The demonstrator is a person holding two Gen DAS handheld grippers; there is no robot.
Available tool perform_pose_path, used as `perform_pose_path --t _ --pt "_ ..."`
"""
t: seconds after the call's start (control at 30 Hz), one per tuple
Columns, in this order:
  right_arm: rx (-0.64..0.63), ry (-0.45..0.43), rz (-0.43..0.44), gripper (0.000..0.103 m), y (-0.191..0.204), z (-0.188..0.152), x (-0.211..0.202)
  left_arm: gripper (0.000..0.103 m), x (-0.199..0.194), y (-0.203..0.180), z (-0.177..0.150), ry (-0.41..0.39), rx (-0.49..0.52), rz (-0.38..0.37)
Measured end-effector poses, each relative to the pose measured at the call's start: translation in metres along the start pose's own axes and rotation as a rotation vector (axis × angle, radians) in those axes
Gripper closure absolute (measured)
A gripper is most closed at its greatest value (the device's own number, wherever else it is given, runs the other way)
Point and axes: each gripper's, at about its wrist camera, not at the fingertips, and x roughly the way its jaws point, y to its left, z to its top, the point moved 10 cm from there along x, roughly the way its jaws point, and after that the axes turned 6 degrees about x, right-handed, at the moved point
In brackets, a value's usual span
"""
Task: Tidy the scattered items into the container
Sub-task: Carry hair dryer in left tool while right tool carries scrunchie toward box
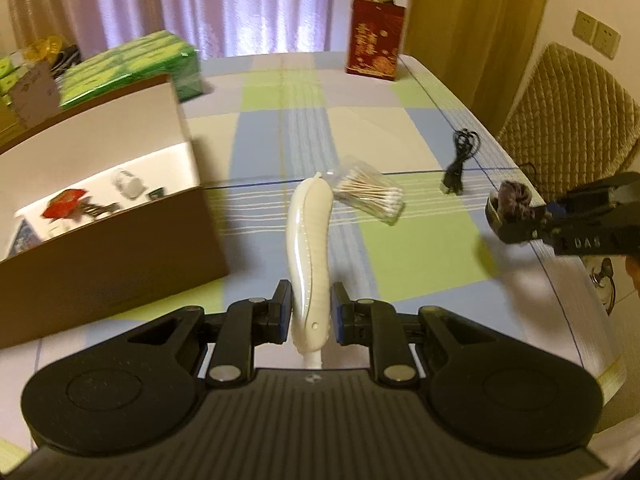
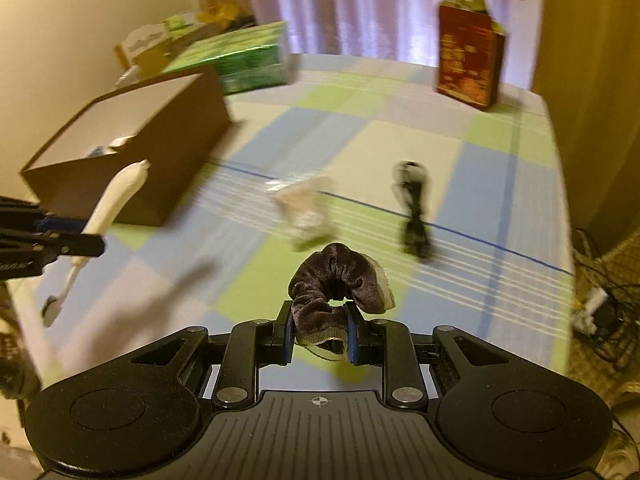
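Observation:
My left gripper (image 1: 310, 314) is shut on a white toothbrush (image 1: 310, 240), held above the checked tablecloth with its handle pointing away. The brown cardboard box (image 1: 112, 256) with a white inside stands just to the left and holds several small items. In the right wrist view my right gripper (image 2: 320, 334) is shut on a dark velvet scrunchie (image 2: 336, 276), lifted over the table. A bag of cotton swabs (image 1: 368, 194) and a coiled black cable (image 1: 460, 160) lie on the cloth between the two grippers. From the right, the left gripper (image 2: 86, 240) and toothbrush (image 2: 116, 196) sit before the box (image 2: 160, 148).
A red patterned carton (image 1: 374, 40) stands at the far edge, and a green wrapped package (image 1: 132, 64) lies behind the box. A padded chair (image 1: 568, 120) is beyond the table's right edge. Curtains hang at the back. Wires lie on the floor at right (image 2: 600, 312).

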Motion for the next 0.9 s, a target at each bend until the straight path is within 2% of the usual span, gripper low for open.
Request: perform_pose_path --t 0.37,0.5,0.67,0.9 --pt "-0.057 0.073 0.219 0.076 0.123 -0.010 0.024 0.087 -0.046 0.070 -0.017 -0.035 -0.086 0.062" --pt "-0.088 0.087 0.259 0.076 0.158 -0.007 0.035 0.087 -0.063 0.098 -0.019 -0.056 -0.114 0.088" --pt "-0.108 0.067 0.278 0.076 0.186 0.015 0.046 0.087 -0.086 0.139 -0.015 -0.095 -0.154 0.121" --pt "-0.139 -0.014 0.290 0.076 0.217 0.065 0.053 0.087 -0.107 0.206 0.007 -0.154 -0.166 0.168"
